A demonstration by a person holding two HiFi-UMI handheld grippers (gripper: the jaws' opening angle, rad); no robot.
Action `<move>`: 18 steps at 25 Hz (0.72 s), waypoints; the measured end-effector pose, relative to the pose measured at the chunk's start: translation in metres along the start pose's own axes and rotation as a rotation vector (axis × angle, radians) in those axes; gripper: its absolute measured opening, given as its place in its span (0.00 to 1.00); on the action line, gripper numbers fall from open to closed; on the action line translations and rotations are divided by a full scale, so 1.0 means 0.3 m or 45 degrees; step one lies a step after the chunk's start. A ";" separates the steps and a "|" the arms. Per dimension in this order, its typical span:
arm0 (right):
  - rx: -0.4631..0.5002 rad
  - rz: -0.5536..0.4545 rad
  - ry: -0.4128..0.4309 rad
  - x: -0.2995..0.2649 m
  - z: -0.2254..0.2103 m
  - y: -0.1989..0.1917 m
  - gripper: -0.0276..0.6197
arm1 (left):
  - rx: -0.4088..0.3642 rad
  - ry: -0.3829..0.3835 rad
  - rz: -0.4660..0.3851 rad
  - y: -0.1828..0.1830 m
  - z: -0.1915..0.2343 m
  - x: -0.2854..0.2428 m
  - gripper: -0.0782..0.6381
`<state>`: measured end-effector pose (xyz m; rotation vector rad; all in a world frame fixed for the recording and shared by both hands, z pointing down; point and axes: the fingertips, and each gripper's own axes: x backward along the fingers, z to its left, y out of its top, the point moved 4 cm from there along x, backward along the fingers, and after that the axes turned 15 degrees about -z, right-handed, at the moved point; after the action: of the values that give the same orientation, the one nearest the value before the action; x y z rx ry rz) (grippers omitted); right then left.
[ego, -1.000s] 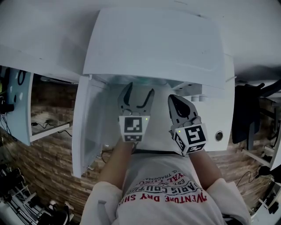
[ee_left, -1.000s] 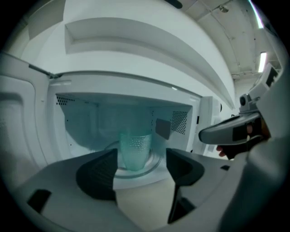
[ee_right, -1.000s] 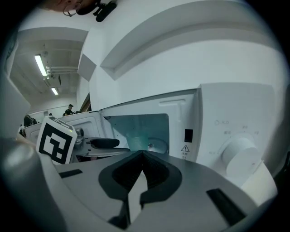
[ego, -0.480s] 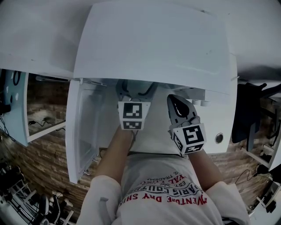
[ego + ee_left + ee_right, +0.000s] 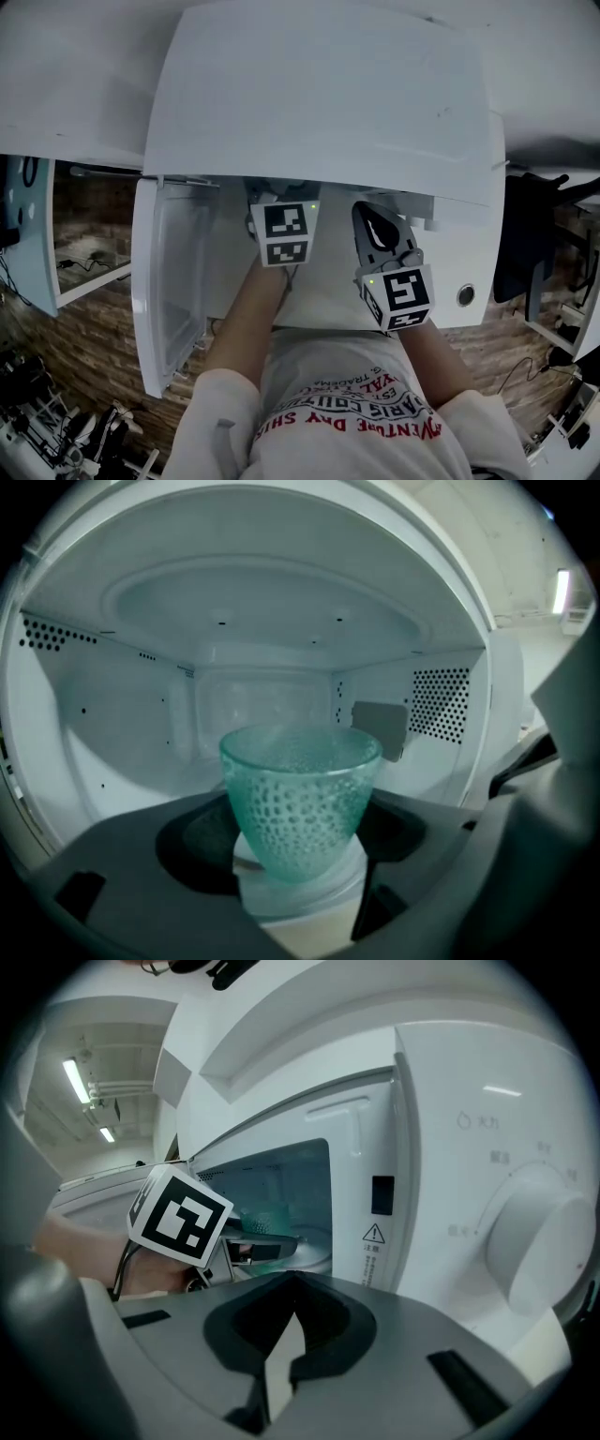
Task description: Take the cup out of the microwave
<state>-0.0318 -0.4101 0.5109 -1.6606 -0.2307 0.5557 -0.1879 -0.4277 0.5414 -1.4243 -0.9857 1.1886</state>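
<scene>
A green dimpled glass cup (image 5: 300, 799) stands upright on the white turntable ring (image 5: 300, 892) inside the open microwave (image 5: 319, 94). My left gripper (image 5: 300, 883) reaches into the cavity. Its dark fingers (image 5: 187, 841) flank the cup's lower half; they have just been closing, with the cup between them, and I see no pad pressing on the glass. In the head view only its marker cube (image 5: 284, 234) shows, the jaws hidden under the microwave's top. My right gripper (image 5: 370, 211) hangs shut and empty in front of the control panel.
The microwave door (image 5: 169, 281) swings open to the left. A round knob (image 5: 544, 1241) sits on the panel at the right. The cavity's perforated side walls (image 5: 441, 705) close in around the cup. A brick-pattern floor lies below.
My left gripper has pushed forward into the cavity, so its jaws no longer show in the head view. The right gripper has dropped slightly and stays shut.
</scene>
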 end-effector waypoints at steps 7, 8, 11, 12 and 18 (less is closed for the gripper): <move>-0.005 0.004 -0.027 0.009 -0.013 -0.005 0.05 | -0.003 0.002 -0.019 0.015 -0.002 0.027 0.62; -0.007 0.002 -0.029 0.010 -0.012 -0.004 0.05 | -0.007 0.000 -0.019 0.018 -0.005 0.033 0.62; -0.009 -0.009 -0.030 0.017 -0.005 0.007 0.05 | 0.006 -0.007 -0.010 0.031 -0.014 0.059 0.62; -0.009 -0.013 -0.029 0.020 -0.001 0.011 0.05 | 0.012 -0.010 -0.011 0.038 -0.020 0.071 0.62; -0.014 -0.042 -0.031 0.060 0.026 0.035 0.05 | 0.006 -0.058 -0.033 0.071 -0.077 0.180 0.62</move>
<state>-0.0218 -0.3970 0.4961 -1.6588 -0.2792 0.5508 -0.1551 -0.3835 0.5116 -1.3823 -1.0293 1.2080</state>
